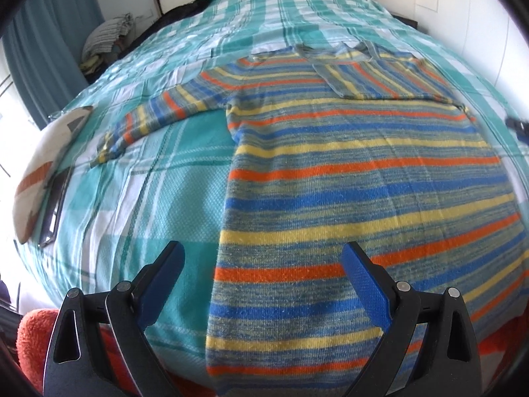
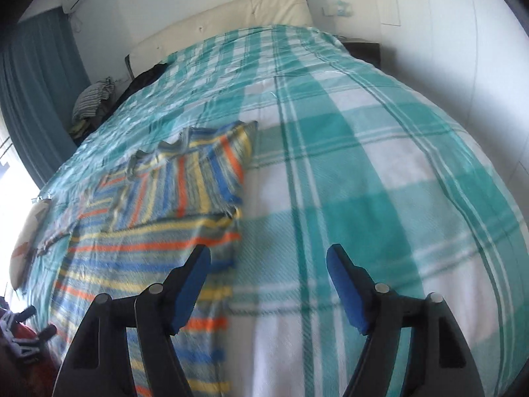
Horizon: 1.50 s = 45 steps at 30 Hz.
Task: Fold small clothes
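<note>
A striped knit sweater in blue, yellow and orange lies flat on the teal plaid bedspread. Its right sleeve is folded across the chest; its left sleeve stretches out to the left. My left gripper hovers open over the sweater's lower left edge, nothing between its blue pads. In the right wrist view the sweater lies to the left, its folded sleeve on top. My right gripper is open over the sweater's right edge and the bare bedspread, holding nothing.
A pillow with brown marks and a dark flat tablet lie at the bed's left edge. Dark clothes and a striped bundle sit near the cream headboard. Orange fluffy fabric lies by the near edge. A teal curtain hangs at left.
</note>
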Tool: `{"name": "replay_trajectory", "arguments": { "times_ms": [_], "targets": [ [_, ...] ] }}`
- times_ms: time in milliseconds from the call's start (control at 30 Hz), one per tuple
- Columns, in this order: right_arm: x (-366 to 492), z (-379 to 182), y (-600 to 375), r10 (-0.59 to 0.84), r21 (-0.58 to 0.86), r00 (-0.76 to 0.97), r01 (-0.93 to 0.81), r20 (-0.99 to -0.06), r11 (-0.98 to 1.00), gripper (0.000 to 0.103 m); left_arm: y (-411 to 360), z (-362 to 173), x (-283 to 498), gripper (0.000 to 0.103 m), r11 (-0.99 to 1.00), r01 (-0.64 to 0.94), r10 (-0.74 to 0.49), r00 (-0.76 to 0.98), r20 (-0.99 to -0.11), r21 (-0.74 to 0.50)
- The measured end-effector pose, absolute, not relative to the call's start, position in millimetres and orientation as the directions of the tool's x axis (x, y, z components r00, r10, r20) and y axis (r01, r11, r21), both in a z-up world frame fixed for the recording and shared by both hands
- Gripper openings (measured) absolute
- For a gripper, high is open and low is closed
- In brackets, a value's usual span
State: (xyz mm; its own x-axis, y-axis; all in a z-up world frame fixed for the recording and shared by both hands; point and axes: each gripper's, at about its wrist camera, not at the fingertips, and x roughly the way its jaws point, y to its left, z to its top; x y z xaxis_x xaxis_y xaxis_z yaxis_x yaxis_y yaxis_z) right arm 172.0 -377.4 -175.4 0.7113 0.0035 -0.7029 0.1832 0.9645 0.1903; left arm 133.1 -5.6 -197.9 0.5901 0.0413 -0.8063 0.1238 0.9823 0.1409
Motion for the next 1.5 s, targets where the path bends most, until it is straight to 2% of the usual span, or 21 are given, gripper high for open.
{"name": "replay_trajectory", "arguments": {
  "times_ms": [233,333,433,500,600,767,1100,1367,1500],
  "targets": [
    [128,-192,-387,-0.066,0.194,0.703,0.284,-0.708,0.939,0.072,1,-199,139,0.097,0.994,0.076,0.027,0.561,-0.827,0.084],
    [121,-199,-388,-0.087,0.194,0.693,0.317,-0.716,0.928,0.072,10,-188,142,0.097,1.000,0.000,-0.009,0.539,-0.842,-0.011],
    [121,-202,-387,-0.088,0.196,0.681,0.327,-0.727,0.924,0.072,16,-170,149,0.100,0.992,-0.044,-0.074,0.573,-0.816,-0.120],
    [122,-201,-384,-0.092,0.189,0.684,0.324,-0.724,0.927,0.072,15,-163,164,0.101,0.987,-0.061,-0.083,0.597,-0.798,-0.149],
    [125,-200,-379,-0.094,0.184,0.684,0.322,-0.723,0.929,0.072,13,-173,182,0.101,0.987,-0.074,-0.069,0.595,-0.801,-0.139],
    [122,-202,-370,-0.090,0.168,0.674,0.308,-0.733,0.937,0.072,19,-237,187,0.103,0.994,-0.057,-0.061,0.461,-0.886,-0.098],
    [121,-207,-368,-0.105,0.160,0.657,0.330,-0.746,0.930,0.072,6,-240,175,0.103,0.997,-0.081,0.047,0.539,-0.841,0.004],
    [115,-203,-368,-0.105,0.167,0.668,0.330,-0.737,0.929,0.072,9,-235,180,0.102,1.000,-0.002,-0.010,0.498,-0.867,-0.013],
    [113,-200,-369,-0.110,0.164,0.674,0.330,-0.730,0.930,0.072,27,-218,169,0.102,0.988,0.017,-0.143,0.483,-0.864,-0.155]
  ]
}}
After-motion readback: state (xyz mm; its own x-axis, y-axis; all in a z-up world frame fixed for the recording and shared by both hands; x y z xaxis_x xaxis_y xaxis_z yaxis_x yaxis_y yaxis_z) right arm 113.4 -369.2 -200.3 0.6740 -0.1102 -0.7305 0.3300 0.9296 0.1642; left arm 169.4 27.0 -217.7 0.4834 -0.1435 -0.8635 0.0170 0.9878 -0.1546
